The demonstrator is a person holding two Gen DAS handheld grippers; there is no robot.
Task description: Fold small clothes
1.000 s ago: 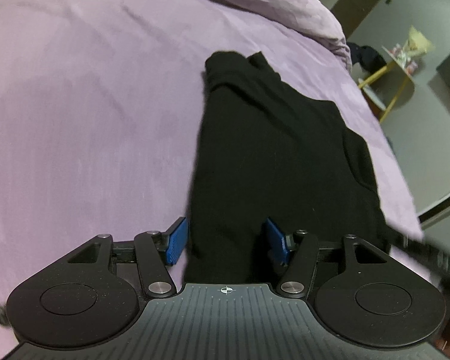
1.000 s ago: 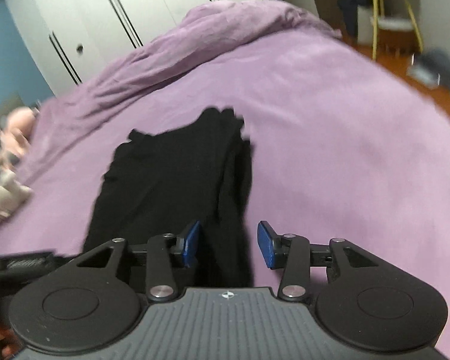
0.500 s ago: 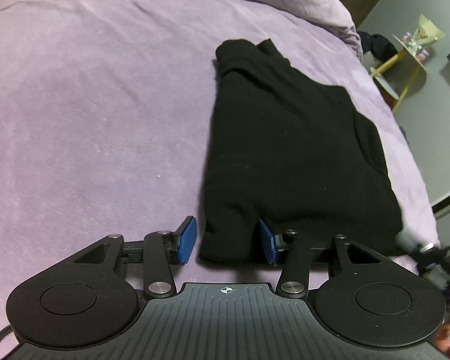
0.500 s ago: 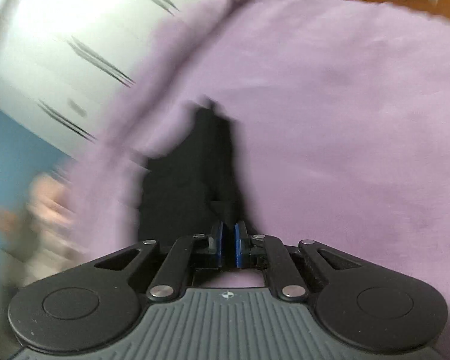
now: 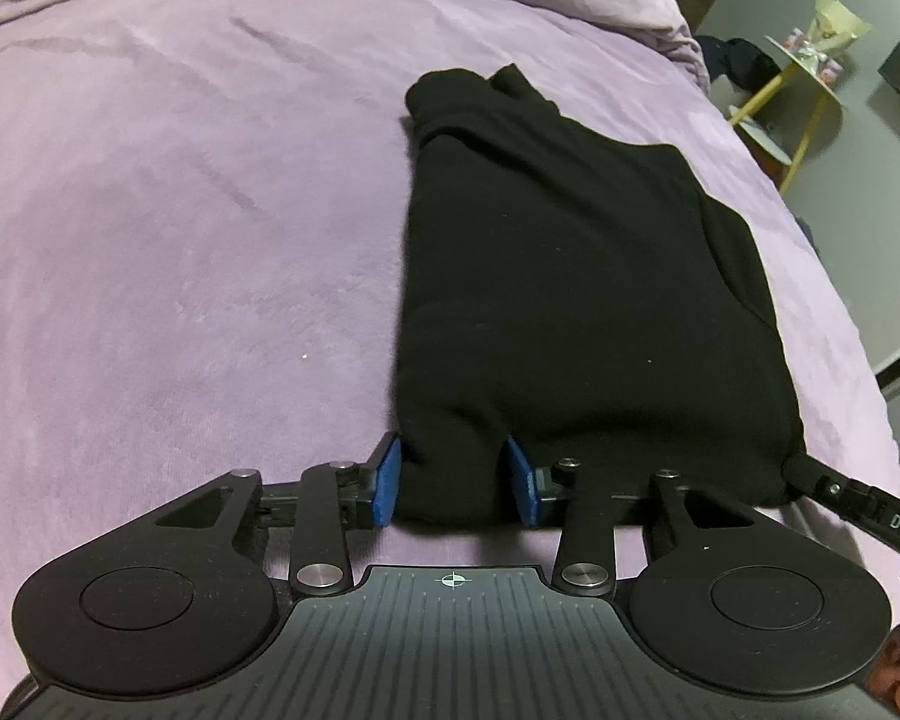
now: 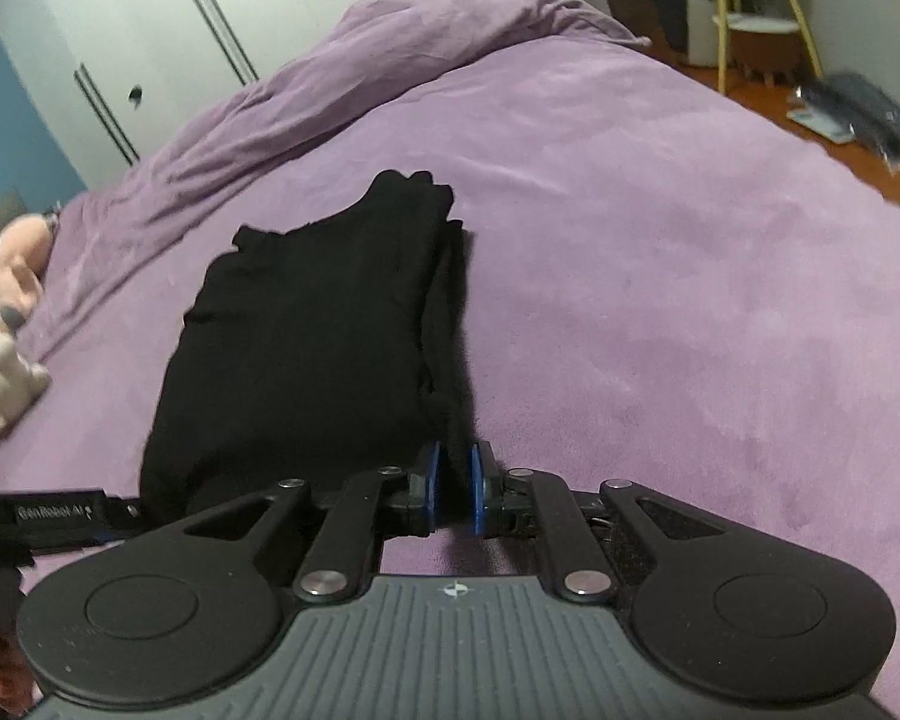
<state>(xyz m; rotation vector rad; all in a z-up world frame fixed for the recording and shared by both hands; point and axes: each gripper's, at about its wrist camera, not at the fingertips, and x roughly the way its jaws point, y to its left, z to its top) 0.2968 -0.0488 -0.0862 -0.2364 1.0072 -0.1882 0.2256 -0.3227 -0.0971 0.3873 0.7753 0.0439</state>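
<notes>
A black, soft knit garment (image 5: 570, 300), already doubled lengthwise into a long strip, lay on a purple plush bed cover (image 5: 180, 240). In both wrist views its long axis ran from the bottom centre of the frame up toward the upper middle, so it stretched straight away from both tools, with its near short edge at their tips.

The left gripper (image 5: 455, 483) sat at the near left corner of that edge. Its blue pads (image 5: 387, 483) bracketed a thick bunch of the cloth and its jaws were closing, seemingly touching the fabric but not yet squeezed tight. The right gripper (image 6: 453, 492) was at the near right corner, its jaws nearly together and pinching a thin fold of the black fabric.

Each hand was about equally near its own corner. The likely next move was carrying the near edge up the frame toward the far end.

White lettering on the other tool read "DAS" at the lower right of the left view and "GenRobot.AI", slightly blurred, at the lower left of the right view.
</notes>
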